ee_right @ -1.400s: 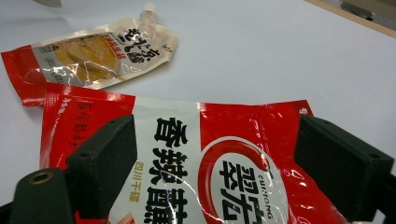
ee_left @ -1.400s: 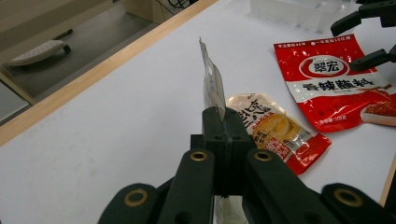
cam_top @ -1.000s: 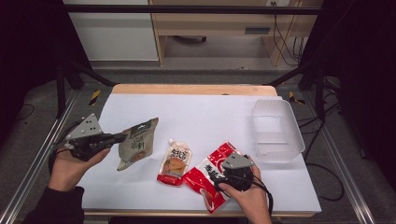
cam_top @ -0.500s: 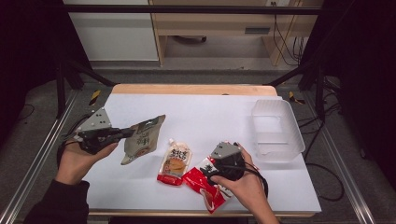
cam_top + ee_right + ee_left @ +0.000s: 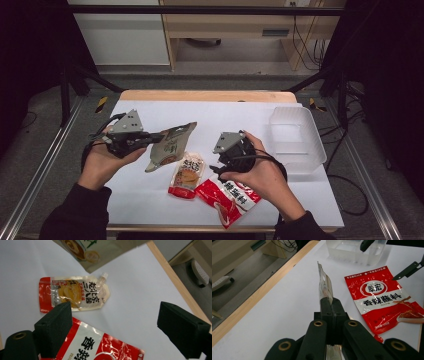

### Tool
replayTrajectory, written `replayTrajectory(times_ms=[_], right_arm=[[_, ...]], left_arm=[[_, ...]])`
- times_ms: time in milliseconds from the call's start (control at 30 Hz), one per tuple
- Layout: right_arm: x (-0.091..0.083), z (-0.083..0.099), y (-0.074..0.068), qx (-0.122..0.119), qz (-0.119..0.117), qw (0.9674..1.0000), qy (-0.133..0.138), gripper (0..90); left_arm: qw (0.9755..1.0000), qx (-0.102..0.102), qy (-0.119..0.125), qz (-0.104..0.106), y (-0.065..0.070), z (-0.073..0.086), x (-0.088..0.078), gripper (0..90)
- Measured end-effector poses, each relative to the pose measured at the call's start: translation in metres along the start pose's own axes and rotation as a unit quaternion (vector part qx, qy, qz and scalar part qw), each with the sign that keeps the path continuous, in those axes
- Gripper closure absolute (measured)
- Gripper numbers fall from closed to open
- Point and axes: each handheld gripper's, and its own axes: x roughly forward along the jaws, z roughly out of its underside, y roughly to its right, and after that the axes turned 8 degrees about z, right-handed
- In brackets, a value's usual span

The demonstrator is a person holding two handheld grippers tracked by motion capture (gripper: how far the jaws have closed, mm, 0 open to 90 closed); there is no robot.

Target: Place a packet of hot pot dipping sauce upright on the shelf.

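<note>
Three sauce packets share the white table (image 5: 150,205), and only one is off it: the left gripper (image 5: 150,138) is clamped on the edge of a greenish pouch (image 5: 170,147), its black jaws pressed together on the foil, as the left gripper view shows the pouch (image 5: 325,287) standing edge-on and rising straight away from the closed tips. In the high view the pouch hangs just beyond the gripper, its long axis slanting from the jaws up toward the far right, in the direction of the clear plastic bin (image 5: 295,140) at the table's right side. The bin lies well apart from the pouch, across the open middle of the table, so the carry looks to run rightward and slightly away from the person; the left hand (image 5: 102,162) holds the tool roughly level, forearm angled in from the lower left. The right gripper (image 5: 220,172) sits nearer the bin, raised above the red packet (image 5: 227,197), with its jaws standing wide and nothing between them; they have just been closing slightly. Its own camera looks down between the spread pads (image 5: 53,326) at the red packet (image 5: 100,347) and the spouted yellow-and-red packet (image 5: 75,296) flat on the table, with a corner of the lifted pouch (image 5: 100,250) across the top. Whether the pouch's lower corner brushes the table is hard to tell from above.
</note>
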Motion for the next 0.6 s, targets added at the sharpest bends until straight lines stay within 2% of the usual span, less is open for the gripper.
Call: replayTrajectory(times_ms=[300,600], right_arm=[[0.001,-0.016,0.023,-0.031,-0.002,0.9995,0.001,18.3],[0.012,-0.016,0.04,-0.027,-0.017,0.9995,-0.007,16.9]], left_arm=[[0.9994,0.018,-0.004,0.028,0.007,-0.016,0.023,90.0],[0.9984,0.03,-0.005,0.047,0.016,-0.023,0.04,90.0]])
